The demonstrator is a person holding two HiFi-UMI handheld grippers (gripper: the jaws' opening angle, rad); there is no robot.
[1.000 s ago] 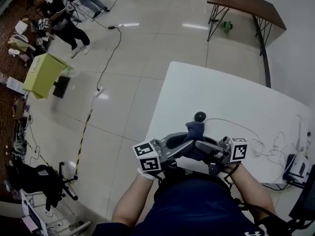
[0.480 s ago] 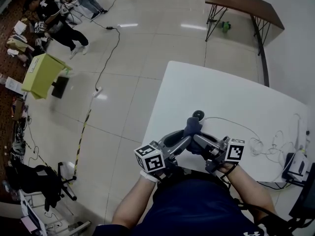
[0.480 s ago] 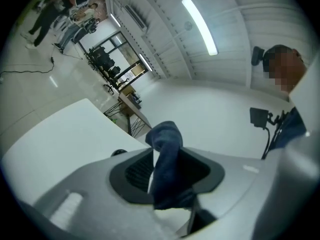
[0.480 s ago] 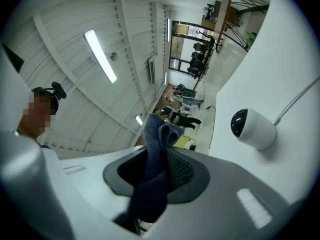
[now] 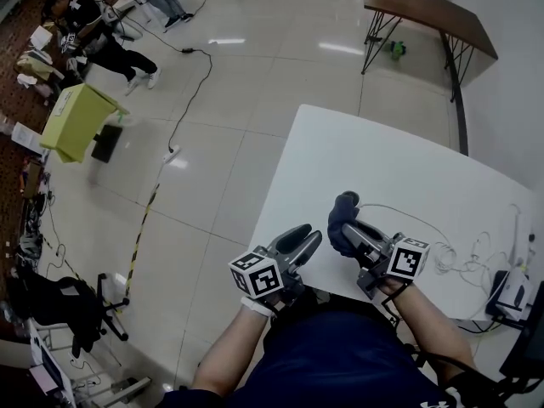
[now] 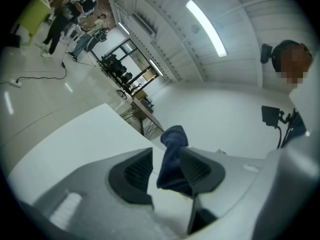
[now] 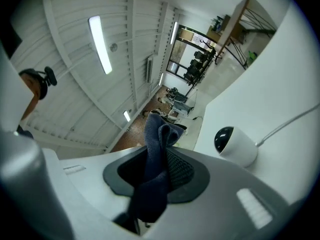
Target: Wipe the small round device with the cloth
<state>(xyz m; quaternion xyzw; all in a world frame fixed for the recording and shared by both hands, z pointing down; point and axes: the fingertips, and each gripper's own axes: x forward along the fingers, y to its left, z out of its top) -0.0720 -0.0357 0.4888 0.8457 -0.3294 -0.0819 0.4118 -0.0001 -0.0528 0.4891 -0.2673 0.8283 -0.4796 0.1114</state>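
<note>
The dark blue cloth (image 5: 340, 226) is bunched up in my right gripper (image 5: 350, 232), which is shut on it just above the white table (image 5: 408, 168). In the right gripper view the cloth (image 7: 157, 159) sticks up between the pads. The small round device (image 7: 235, 144), white with a black dome and a cable, stands just beyond. From the head view only its dark top (image 5: 347, 200) shows behind the cloth. My left gripper (image 5: 302, 240) hangs to the left by the table's near edge, its jaws opening. In its own view the cloth (image 6: 172, 154) shows in the gap beside the right-hand jaw, and the pads do not press it.
A thin white cable (image 5: 459, 253) loops across the table to a white box (image 5: 510, 291) at the right edge. The table's left edge drops to a tiled floor with a yellow box (image 5: 76, 121), a floor cable and people far off. A wooden table (image 5: 425, 7) stands at the back.
The two grippers, which met at the cloth, have parted. The left one let go and drew back left. The right one closed on the cloth and carries it nearer the device.
</note>
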